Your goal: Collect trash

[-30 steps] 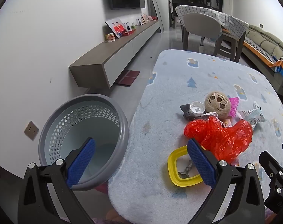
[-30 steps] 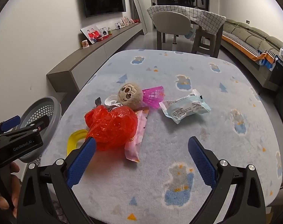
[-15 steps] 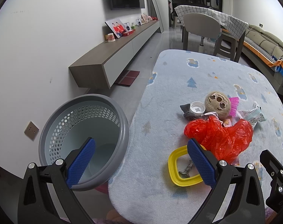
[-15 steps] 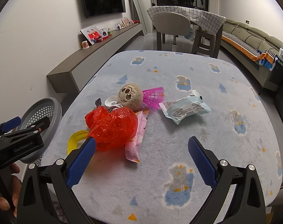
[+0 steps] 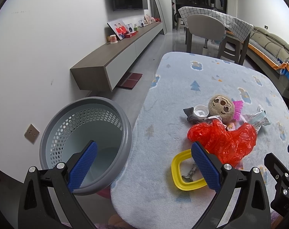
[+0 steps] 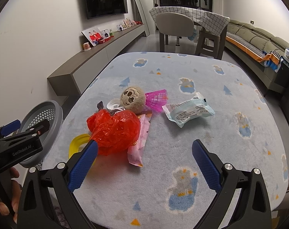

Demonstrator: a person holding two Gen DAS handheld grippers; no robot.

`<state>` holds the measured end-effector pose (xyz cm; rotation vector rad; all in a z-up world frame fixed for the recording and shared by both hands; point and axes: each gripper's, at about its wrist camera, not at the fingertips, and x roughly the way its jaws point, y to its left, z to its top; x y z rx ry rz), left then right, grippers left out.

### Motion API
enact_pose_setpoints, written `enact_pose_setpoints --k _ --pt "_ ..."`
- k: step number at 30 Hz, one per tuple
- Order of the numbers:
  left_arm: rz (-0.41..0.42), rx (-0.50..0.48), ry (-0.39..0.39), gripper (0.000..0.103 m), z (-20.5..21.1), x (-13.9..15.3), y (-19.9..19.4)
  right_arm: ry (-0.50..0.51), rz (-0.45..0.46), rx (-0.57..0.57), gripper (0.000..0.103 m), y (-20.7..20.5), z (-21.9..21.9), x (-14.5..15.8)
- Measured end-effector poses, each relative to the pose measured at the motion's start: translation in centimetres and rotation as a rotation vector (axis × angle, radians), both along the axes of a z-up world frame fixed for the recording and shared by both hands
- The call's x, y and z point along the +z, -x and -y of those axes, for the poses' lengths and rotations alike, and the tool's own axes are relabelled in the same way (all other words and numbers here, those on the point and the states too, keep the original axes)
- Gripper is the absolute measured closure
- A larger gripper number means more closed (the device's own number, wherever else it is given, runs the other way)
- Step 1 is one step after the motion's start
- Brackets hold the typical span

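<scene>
A pile of trash lies on a fluffy blue table cover: a crumpled red plastic bag, a pink snack wrapper, a pale blue packet, a white cap, a pink net and a yellow ring. A brown plush head sits among them. My right gripper is open, near the table's front, just short of the red bag. My left gripper is open above the gap between the grey perforated basket and the table edge. The red bag lies to its right.
The basket stands on the floor at the table's left side. A long low cabinet with photo frames runs along the left wall. A chair, a checked-cloth table and a sofa stand behind. A hand holds the left gripper.
Nothing has moved noticeably; both grippers stay open and hover in nearly the same spots.
</scene>
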<state>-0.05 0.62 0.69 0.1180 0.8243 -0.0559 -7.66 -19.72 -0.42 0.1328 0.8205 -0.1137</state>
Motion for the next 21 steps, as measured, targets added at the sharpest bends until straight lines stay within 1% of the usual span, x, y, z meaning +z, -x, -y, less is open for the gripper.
enact_pose_setpoints --k 21 --pt "-0.003 -0.001 0.003 0.006 0.28 -0.13 0.18 -0.001 0.003 -0.001 0.009 -0.05 0.01 -0.15"
